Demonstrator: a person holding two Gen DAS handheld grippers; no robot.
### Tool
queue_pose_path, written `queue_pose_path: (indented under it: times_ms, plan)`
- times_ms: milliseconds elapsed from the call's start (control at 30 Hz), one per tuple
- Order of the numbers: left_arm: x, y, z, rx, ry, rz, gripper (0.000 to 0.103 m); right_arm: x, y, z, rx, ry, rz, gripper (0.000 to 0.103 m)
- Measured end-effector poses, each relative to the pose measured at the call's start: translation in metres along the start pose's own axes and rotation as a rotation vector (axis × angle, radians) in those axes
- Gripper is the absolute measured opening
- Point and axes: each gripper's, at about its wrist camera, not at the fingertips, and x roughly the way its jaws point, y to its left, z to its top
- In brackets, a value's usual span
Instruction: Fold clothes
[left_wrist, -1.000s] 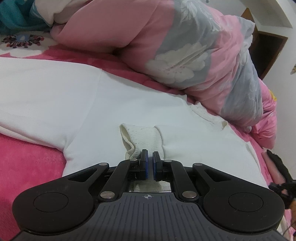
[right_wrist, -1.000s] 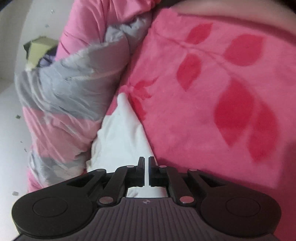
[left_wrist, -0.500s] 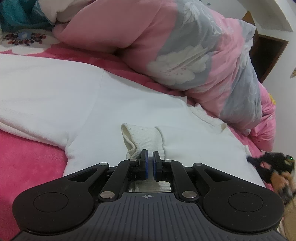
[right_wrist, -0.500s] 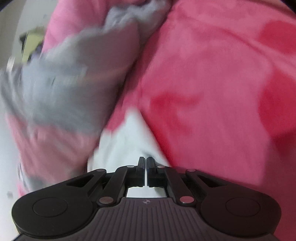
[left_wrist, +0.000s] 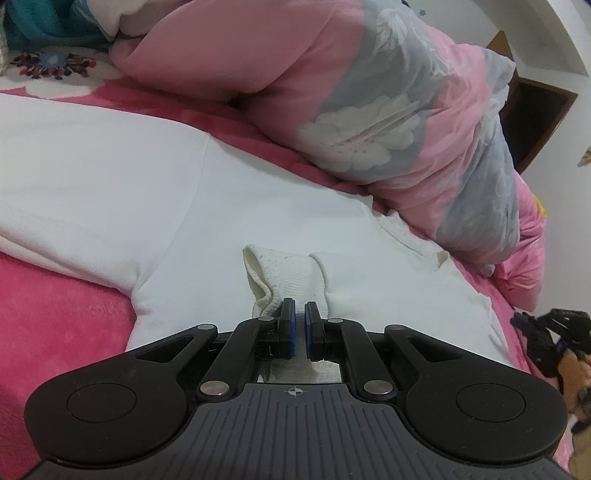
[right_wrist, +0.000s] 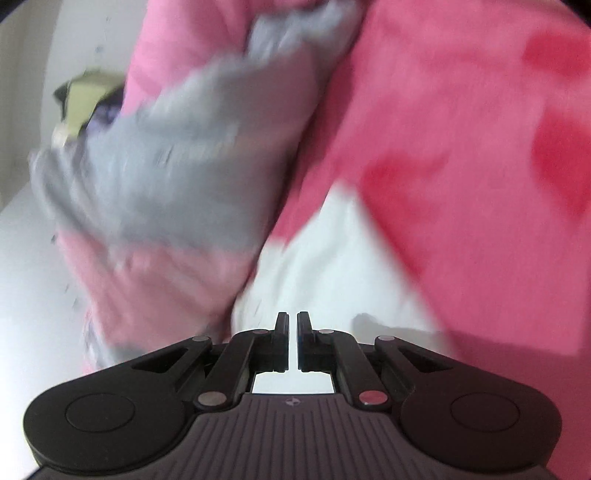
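Sweater (left_wrist: 258, 206) on bed (left_wrist: 55, 317): your left gripper (left_wrist: 299, 314) pinches cuff (left_wrist: 291, 273); right gripper (right_wrist: 292, 325) near-closed, grasp unclear. Sleeve fold underway.

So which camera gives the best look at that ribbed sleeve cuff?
The left wrist view: the ribbed cuff lies sharp, just ahead of the left gripper, on the white sweater. The right wrist view is blurred and shows only plain white cloth, no cuff.

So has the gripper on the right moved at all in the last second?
Yes. The right gripper has swung: against the pink blanket, the leaf print has slid rightward, and the view is motion-blurred.
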Motion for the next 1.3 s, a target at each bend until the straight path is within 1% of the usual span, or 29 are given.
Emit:
queue_pose_path:
  times_ms: [133,200,300,433,500,533,600,667,767,867,933,1033,1100,1300]
  plan:
    - [-0.013,-0.002,0.004,-0.009,-0.026,0.027,0.007,0.028,0.031,-0.053,-0.065,0.137,0.044,0.004]
    - [-0.026,-0.001,0.006,-0.027,-0.048,0.031,0.007,0.041,0.046,-0.079,-0.098,0.206,0.066,0.004]
    - [-0.05,0.007,0.011,-0.06,-0.085,0.039,0.007,0.076,0.064,-0.115,-0.122,0.284,0.086,0.004]
    - [-0.1,0.033,0.021,-0.156,-0.184,0.078,0.008,0.117,0.076,-0.162,-0.098,0.381,0.12,0.004]
    - [-0.125,0.047,0.025,-0.204,-0.236,0.099,0.009,0.132,0.082,-0.183,-0.101,0.406,0.108,0.004]
    - [-0.139,0.056,0.027,-0.229,-0.275,0.12,0.011,0.14,0.084,-0.19,-0.101,0.417,0.097,0.004]
    - [-0.164,0.075,0.029,-0.287,-0.348,0.164,0.018,0.155,0.086,-0.199,-0.091,0.423,0.055,0.004]
    - [-0.187,0.095,0.03,-0.349,-0.417,0.232,0.03,0.164,0.087,-0.207,-0.068,0.422,0.016,0.004]
    - [-0.215,0.123,0.033,-0.427,-0.507,0.355,0.032,0.163,0.094,-0.217,-0.061,0.418,0.023,0.004]
    - [-0.229,0.15,0.035,-0.503,-0.57,0.434,0.032,0.158,0.102,-0.223,-0.085,0.411,0.009,0.005]
    - [-0.229,0.166,0.037,-0.529,-0.59,0.489,0.033,0.155,0.108,-0.227,-0.104,0.405,-0.003,0.005]
    - [-0.224,0.19,0.042,-0.571,-0.583,0.504,0.033,0.154,0.115,-0.228,-0.122,0.4,-0.018,0.005]
    - [-0.221,0.202,0.047,-0.591,-0.585,0.497,0.033,0.153,0.116,-0.229,-0.129,0.399,-0.021,0.005]
    - [-0.215,0.218,0.058,-0.605,-0.618,0.499,0.033,0.153,0.12,-0.234,-0.15,0.399,-0.028,0.005]
